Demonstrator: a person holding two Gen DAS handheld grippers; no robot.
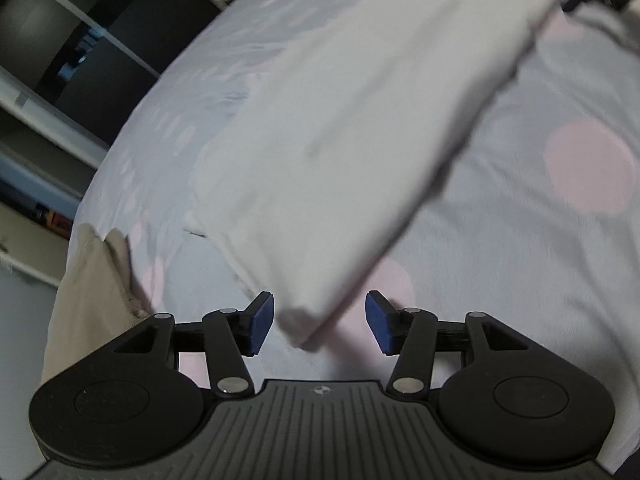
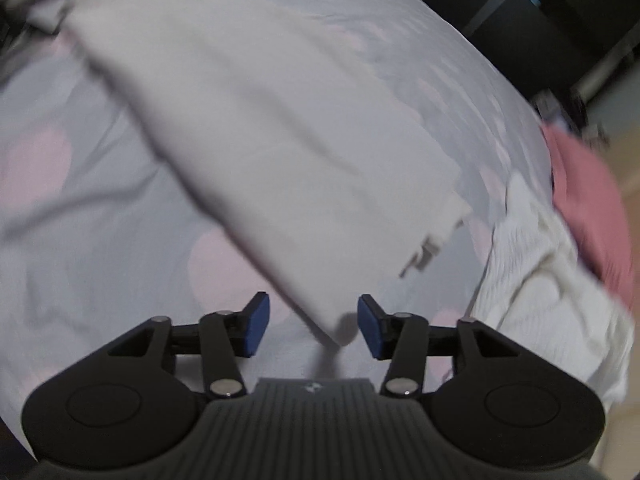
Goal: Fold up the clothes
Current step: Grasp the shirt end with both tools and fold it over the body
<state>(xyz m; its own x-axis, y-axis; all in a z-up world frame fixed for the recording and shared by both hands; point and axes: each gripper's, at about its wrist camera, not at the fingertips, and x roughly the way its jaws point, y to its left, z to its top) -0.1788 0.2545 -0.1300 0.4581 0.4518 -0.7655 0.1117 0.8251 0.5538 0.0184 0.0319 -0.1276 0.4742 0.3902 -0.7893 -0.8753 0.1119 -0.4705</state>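
A white garment [image 1: 340,140] lies folded into a long strip on the bed. It also shows in the right wrist view [image 2: 272,152]. My left gripper [image 1: 320,322] is open, its blue pads on either side of one near corner of the strip, not touching it. My right gripper [image 2: 314,326] is open too, with the other near corner between its pads. Both views are blurred by motion.
The bed sheet [image 1: 520,260] is pale grey with pink dots. A beige cloth [image 1: 88,292] lies at the bed's left edge. A white textured garment [image 2: 552,288] and a pink one [image 2: 588,208] lie at the right edge. Dark shelving [image 1: 60,60] stands beyond the bed.
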